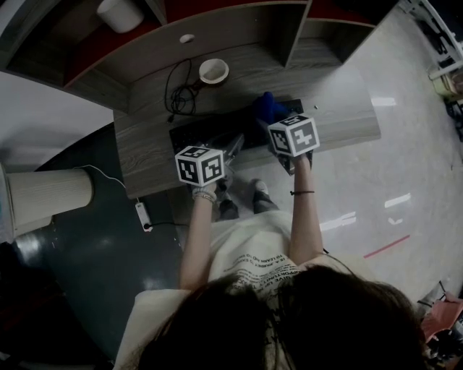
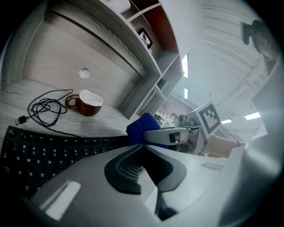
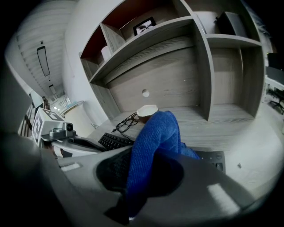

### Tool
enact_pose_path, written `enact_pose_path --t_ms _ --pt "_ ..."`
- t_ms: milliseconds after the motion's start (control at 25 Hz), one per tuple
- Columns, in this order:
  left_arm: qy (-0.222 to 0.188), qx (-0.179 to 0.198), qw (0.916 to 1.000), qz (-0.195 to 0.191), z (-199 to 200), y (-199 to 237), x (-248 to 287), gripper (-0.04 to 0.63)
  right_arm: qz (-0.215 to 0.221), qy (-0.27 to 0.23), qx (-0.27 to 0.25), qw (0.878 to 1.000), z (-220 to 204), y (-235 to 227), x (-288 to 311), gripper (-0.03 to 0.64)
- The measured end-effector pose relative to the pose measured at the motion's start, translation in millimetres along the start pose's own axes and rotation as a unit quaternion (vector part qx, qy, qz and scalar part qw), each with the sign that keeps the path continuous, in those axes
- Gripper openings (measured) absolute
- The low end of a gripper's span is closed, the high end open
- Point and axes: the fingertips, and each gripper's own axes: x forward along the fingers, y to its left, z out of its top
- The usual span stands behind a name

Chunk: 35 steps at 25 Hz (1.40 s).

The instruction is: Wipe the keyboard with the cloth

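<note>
The blue knitted cloth (image 3: pixel 155 133) looks coarse; the black plastic keyboard (image 2: pixel 35 155) is matt; the grey wood-grain desk (image 1: pixel 340 101) is dull.

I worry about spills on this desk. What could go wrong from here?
The mug and loose cable lie just behind the keyboard; a wide sweep of the cloth might snag the cable or tip the mug. Most of the cloth bulges free of the right gripper, so it could slip out.

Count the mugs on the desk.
1. A brown mug with a white inside stands at the back of the grey wooden desk, beside the tangled black cable, behind the black keyboard. The white cylinder on the shelf above could be another cup; unclear.
</note>
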Motion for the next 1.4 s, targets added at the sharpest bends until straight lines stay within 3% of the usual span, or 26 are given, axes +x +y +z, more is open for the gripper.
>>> enact_pose_path --t_ms 1400 --pt "-0.019 -0.014 0.9991 0.036 -12 33 -64 0.003 0.027 -0.005 -0.011 1.0 3 60 28 0.06"
